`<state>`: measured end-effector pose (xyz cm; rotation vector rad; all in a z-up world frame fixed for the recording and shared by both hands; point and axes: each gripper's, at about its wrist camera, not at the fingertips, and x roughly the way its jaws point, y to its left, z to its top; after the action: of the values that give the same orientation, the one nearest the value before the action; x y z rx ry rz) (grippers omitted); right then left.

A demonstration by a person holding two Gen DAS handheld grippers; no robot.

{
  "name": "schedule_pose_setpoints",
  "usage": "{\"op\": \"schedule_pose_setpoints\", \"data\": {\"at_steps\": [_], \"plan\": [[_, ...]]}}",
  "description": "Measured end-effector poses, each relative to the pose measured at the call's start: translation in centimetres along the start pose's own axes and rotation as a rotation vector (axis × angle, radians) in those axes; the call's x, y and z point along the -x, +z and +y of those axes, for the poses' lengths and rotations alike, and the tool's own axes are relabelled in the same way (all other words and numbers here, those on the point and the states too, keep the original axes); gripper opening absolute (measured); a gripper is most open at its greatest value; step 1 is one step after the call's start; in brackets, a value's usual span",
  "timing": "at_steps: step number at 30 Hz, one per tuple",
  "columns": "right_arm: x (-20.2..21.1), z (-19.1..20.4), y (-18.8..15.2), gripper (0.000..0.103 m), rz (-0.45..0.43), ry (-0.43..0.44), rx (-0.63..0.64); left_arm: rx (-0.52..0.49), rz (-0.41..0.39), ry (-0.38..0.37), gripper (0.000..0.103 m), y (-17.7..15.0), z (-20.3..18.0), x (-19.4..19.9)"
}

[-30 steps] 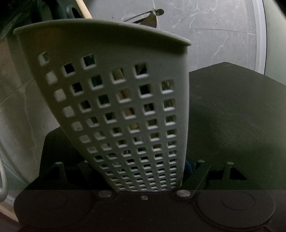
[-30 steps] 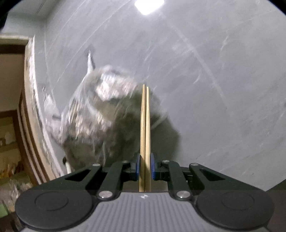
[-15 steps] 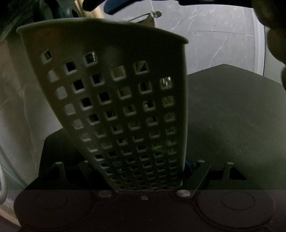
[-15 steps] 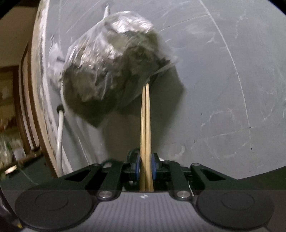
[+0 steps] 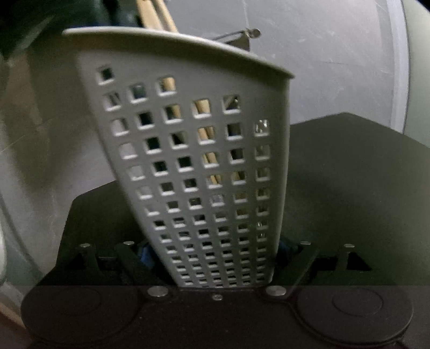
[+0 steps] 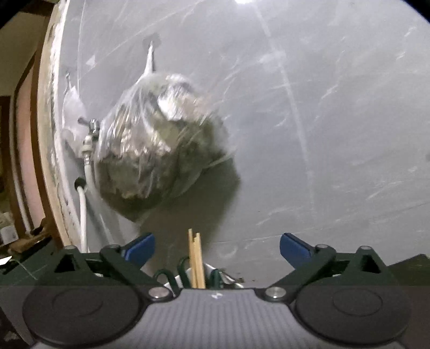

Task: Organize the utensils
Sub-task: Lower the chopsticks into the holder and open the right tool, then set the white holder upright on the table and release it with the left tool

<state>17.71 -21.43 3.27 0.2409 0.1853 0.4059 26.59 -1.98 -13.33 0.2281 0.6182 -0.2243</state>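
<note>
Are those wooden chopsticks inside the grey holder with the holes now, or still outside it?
Inside. The chopsticks show through the square holes of the grey holder, tops sticking up above its rim.

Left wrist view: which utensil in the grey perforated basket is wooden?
The pale wooden chopstick pair, leftmost; the utensil right of it is thin grey metal.

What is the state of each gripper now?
Left gripper: opening, perforated holder between its jaws.
Right gripper: opening wide, chopsticks released.

blurred hanging bag (image 6: 161,139), chopsticks (image 5: 207,134) behind basket wall (image 5: 204,166)
</note>
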Motion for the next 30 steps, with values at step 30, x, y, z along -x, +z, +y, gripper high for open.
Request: {"op": "schedule_pose_setpoints", "data": {"at_steps": [30], "plan": [[20.2,-4.7,-6.5,0.103,0.232,-0.026,-0.065,0.474,-0.056,0.479,0.102,-2.6,-12.8,32.2]]}}
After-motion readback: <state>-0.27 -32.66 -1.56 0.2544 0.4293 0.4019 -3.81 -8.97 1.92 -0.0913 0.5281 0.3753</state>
